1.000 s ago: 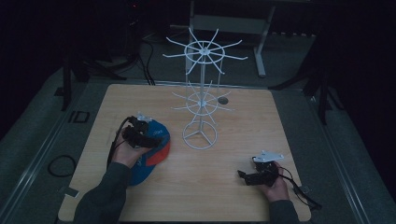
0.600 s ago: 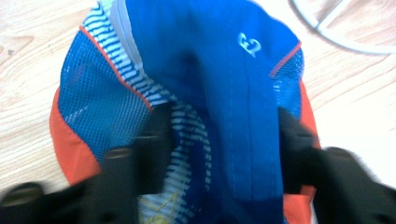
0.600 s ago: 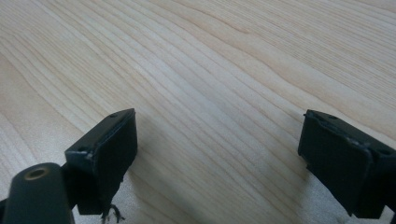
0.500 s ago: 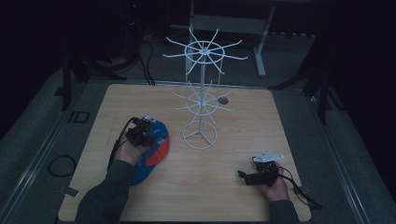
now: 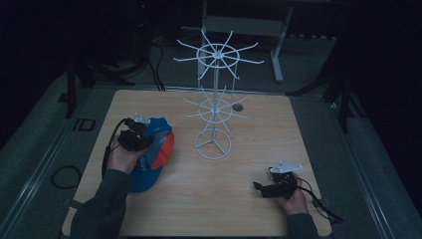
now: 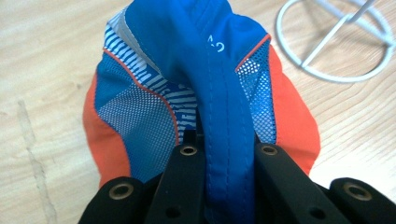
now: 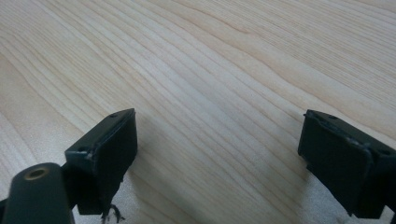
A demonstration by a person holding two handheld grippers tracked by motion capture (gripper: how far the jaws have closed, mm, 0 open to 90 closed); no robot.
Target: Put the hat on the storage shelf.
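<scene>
Now left tongs (image 6: 224, 154) have just closed, pinching cap (image 6: 219, 70).

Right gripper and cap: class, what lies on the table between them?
In the high view, bare wooden table lies between the right gripper and the cap; the white wire stand's ring base sits just beyond that line.

Left gripper (image 6: 227, 144) is pinching a raised fold of the blue cap (image 6: 205, 74), jaws having just been closing on its central seam. Orange and mesh panels are spreading toward 9 and 3 o'clock. White wire stand base (image 6: 336, 51) is sitting at 2 o'clock on the wooden table (image 6: 42, 70).
</scene>
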